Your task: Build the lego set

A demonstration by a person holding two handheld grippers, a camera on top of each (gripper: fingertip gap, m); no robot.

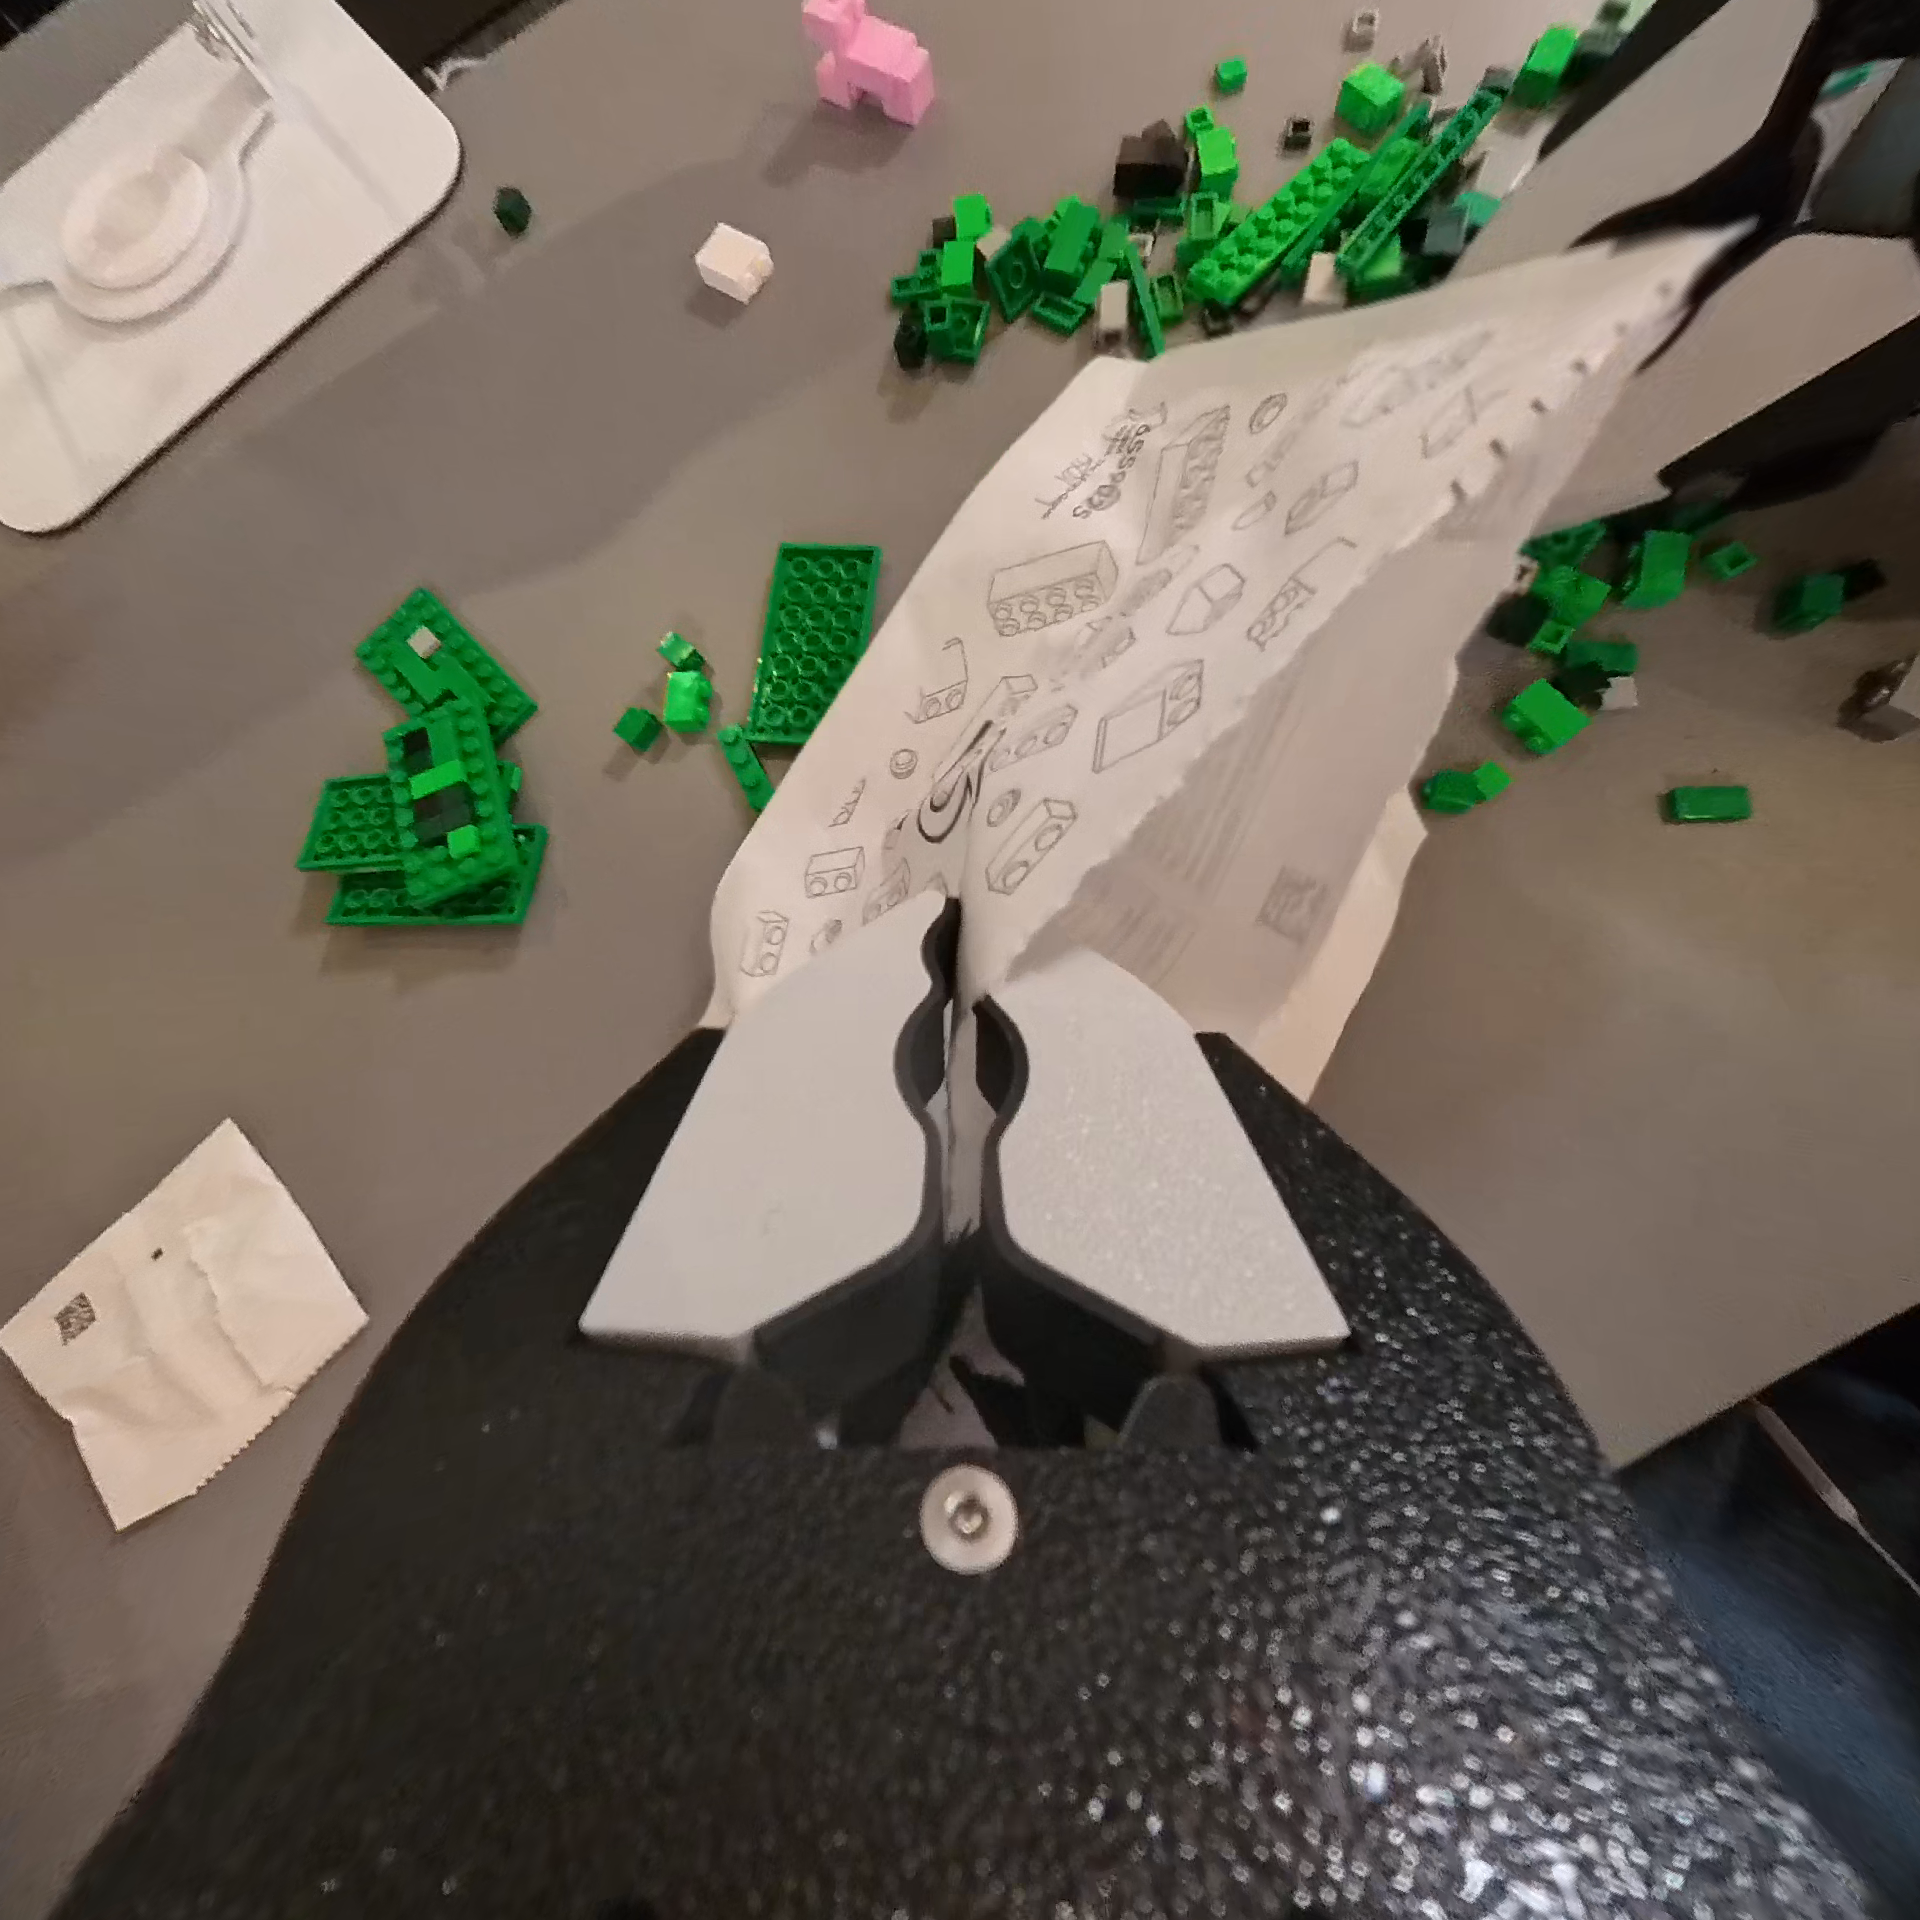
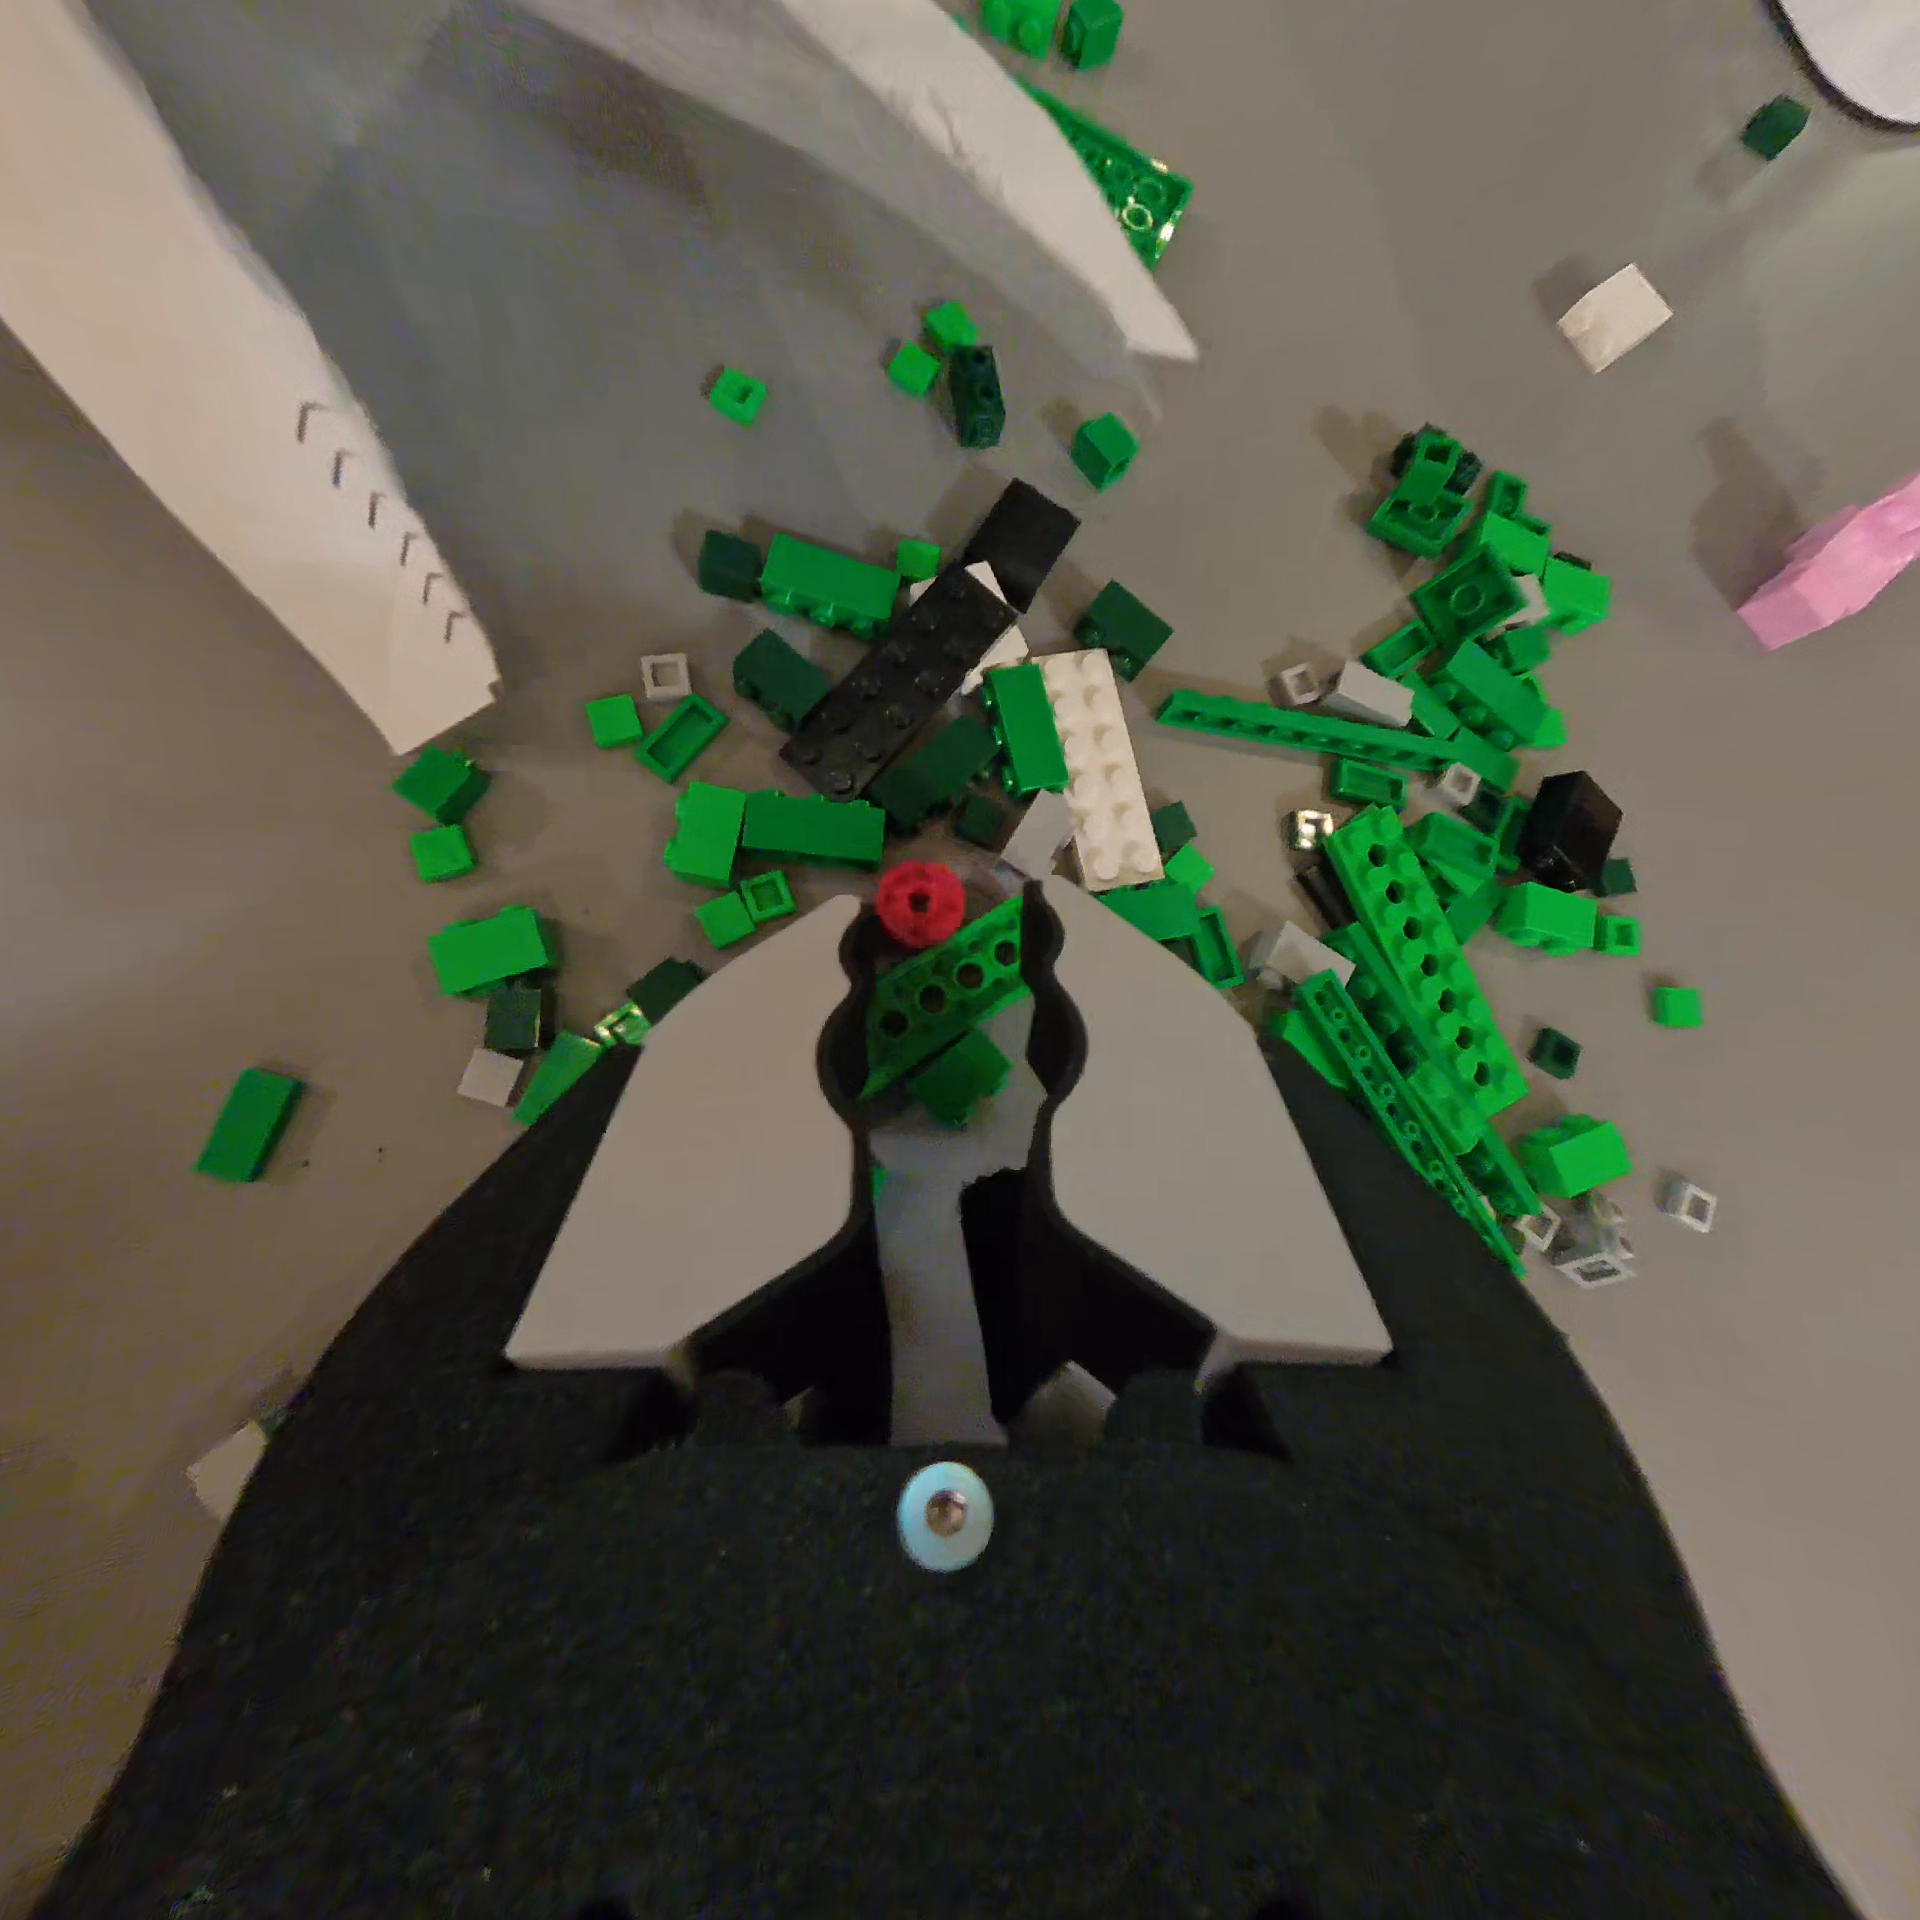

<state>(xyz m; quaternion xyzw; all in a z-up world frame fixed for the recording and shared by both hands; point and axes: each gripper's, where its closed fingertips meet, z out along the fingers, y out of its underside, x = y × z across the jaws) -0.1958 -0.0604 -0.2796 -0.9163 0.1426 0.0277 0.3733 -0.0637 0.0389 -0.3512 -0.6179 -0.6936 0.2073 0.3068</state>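
Observation:
My left gripper point(image 1: 961, 935) is shut on a torn white paper bag point(image 1: 1143, 644) printed with brick outlines and holds it up off the grey table. The bag also hangs at the upper left of the right wrist view point(image 2: 260, 416). My right gripper point(image 2: 940, 904) is open above a pile of loose green, black and white bricks point(image 2: 1039, 727). A red ball piece point(image 2: 914, 902) and a green plate with holes point(image 2: 945, 987) show between its fingers; I cannot tell if they touch. A stack of green plates point(image 1: 436, 769) lies at the left.
A pink brick animal point(image 1: 868, 62), a white brick point(image 1: 734, 262) and a white tray point(image 1: 208, 239) sit at the far left. A small white paper bag point(image 1: 177, 1320) lies near me. More loose green bricks point(image 1: 1195, 249) spread across the far side. The table's edge point(image 1: 1662, 1382) runs at the lower right. My right fingertips sit around 20 cm from my left ones.

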